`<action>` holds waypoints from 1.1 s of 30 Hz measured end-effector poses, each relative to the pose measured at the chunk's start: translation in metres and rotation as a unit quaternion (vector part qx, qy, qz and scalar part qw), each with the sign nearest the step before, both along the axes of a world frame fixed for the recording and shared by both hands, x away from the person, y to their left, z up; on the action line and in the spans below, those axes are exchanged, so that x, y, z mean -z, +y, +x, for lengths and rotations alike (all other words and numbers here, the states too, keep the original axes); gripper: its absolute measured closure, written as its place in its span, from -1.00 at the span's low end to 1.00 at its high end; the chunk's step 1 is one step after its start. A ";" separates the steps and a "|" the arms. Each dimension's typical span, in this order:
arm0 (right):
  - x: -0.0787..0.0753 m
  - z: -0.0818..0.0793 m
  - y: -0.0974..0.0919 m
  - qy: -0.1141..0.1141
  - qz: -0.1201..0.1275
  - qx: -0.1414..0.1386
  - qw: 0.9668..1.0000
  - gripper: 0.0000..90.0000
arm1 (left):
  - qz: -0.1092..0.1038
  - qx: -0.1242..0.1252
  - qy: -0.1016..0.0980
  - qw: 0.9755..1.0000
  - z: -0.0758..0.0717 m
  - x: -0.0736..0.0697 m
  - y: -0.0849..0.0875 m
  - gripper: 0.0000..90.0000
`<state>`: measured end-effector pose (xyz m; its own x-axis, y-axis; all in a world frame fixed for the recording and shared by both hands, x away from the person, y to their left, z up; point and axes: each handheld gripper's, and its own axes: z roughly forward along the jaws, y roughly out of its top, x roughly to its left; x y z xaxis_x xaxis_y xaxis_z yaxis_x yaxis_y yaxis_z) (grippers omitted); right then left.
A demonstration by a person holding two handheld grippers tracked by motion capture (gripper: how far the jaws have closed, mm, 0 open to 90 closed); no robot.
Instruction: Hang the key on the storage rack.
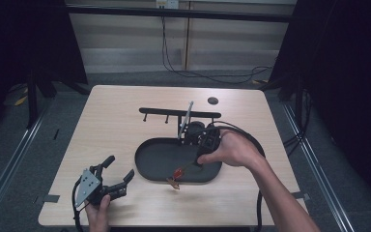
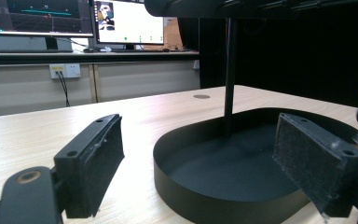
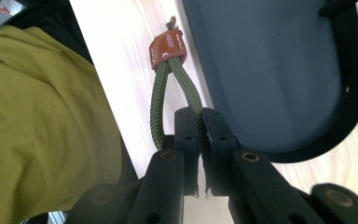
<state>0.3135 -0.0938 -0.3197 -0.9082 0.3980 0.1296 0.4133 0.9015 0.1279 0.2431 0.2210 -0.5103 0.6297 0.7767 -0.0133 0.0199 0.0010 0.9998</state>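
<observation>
High view: the tabletop (image 1: 125,111) carries a black oval tray (image 1: 159,164) with a hook rack (image 1: 178,113) rising at its far side. Over the tray's near right rim, the right tool (image 1: 200,159) is clenched on 1 strand of a green cord loop (image 3: 170,88). The loop hangs from the tool toward the near edge, long axis in line with the jaws, its brown tag (image 3: 168,49) farthest out. The left tool (image 1: 118,176) rests released at near left, well apart; the rack lies nearer the right hand.
</observation>
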 end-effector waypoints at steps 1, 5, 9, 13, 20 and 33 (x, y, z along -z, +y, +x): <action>-0.002 0.001 0.000 0.002 -0.003 0.002 1.000 0.91 | 0.001 0.000 0.000 1.000 0.000 0.000 0.000 -0.65; -0.010 0.004 0.002 -0.005 -0.001 0.001 1.000 0.91 | 0.003 0.000 0.000 1.000 0.000 0.000 0.000 -0.65; -0.016 0.007 0.005 -0.011 -0.002 0.000 1.000 0.91 | 0.003 0.000 0.000 1.000 0.000 0.000 0.000 -0.65; -0.021 0.014 0.006 -0.012 0.001 0.002 1.000 0.91 | 0.000 0.000 0.000 1.000 0.000 0.000 0.000 -0.65; -0.023 0.031 0.008 -0.020 -0.002 0.009 1.000 0.91 | 0.000 0.000 0.000 1.000 0.000 0.000 0.000 -0.65; -0.036 0.061 0.003 -0.037 0.006 0.034 0.999 0.91 | 0.005 0.002 -0.001 1.000 0.000 0.000 0.001 -0.65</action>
